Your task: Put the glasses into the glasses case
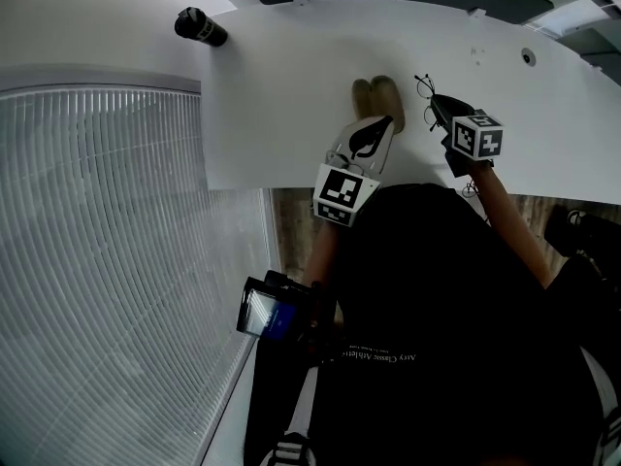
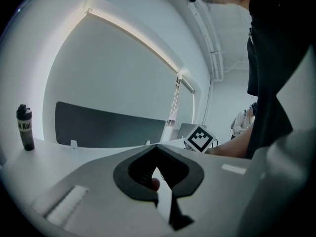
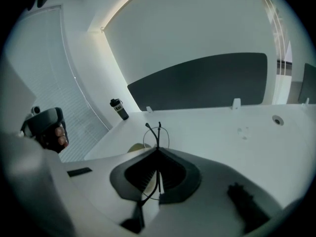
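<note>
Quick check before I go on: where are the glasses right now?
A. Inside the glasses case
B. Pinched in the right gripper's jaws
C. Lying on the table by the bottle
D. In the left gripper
B: the right gripper view shows the thin wire glasses clamped between the jaws of the right gripper, held above the table and not in the tan glasses case.

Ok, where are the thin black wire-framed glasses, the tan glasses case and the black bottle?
thin black wire-framed glasses (image 3: 158,135): right gripper view, wire standing past the jaws.
tan glasses case (image 1: 385,93): head view, its upper surface.
black bottle (image 1: 201,27): head view, mid-body.
</note>
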`<state>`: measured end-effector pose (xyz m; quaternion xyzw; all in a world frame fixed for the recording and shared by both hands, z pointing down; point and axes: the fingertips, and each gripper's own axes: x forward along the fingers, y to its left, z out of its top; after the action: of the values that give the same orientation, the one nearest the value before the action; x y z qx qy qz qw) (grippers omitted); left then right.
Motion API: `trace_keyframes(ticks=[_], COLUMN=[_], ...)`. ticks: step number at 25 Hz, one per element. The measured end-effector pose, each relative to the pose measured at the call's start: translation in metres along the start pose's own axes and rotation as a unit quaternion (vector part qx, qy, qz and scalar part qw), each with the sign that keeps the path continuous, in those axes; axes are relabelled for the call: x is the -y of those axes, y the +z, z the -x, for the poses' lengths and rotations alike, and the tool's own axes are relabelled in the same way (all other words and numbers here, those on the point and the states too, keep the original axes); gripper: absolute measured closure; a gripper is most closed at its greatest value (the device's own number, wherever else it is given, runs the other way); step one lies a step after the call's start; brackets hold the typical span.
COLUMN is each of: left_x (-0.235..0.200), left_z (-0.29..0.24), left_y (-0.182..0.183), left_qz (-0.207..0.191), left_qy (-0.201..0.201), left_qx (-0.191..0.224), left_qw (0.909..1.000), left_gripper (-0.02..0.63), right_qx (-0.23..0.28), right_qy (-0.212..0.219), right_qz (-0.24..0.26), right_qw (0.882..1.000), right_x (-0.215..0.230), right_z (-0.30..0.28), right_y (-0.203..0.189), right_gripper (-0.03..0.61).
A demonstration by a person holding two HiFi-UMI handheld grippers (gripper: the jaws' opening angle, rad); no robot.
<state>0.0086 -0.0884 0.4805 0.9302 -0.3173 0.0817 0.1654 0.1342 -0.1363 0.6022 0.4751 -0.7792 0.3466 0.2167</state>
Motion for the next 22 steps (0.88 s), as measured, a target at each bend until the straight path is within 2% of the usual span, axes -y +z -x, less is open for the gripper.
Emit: trace_keyframes(ticks=[3, 9, 16, 20, 22], left_x=[-0.011, -0.025, -0.045, -0.053, -0.053], left_z=[0.009, 0.031, 0.068, 0.085, 0.090], left_y=[-0.002, -0.002, -0.008, -0.017, -0.019], left_qz=[0.005, 0.004, 0.009, 0.019, 0.022], left_qy=[0.022, 0.063, 0.109, 0.124, 0.125], left_qx=[0.001, 0.007, 0.011, 0.004, 0.001], left_qw=[0.9998, 0.9980, 0.9939, 0.9921, 0.9920], left_gripper=[0.606, 0.606, 0.606, 0.606, 0.606], right_qx=[0.002, 0.004, -0.036, -0.037, -0.030], right_qy=[0.038, 0.106, 0.121, 0.141, 0.144], right_qz=[-0.002, -0.051, -0.142, -0.242, -0.271], right_qw=[0.999, 0.993, 0.982, 0.959, 0.951], right_x=[-0.024, -0.061, -0.067, -0.065, -0.063], right_z=[-0.020, -0.052, -0.082, -0.090, -0.089], right_y=[0.016, 0.032, 0.002, -0.014, -0.019], right_gripper=[0.563, 0.563, 0.563, 0.563, 0.563])
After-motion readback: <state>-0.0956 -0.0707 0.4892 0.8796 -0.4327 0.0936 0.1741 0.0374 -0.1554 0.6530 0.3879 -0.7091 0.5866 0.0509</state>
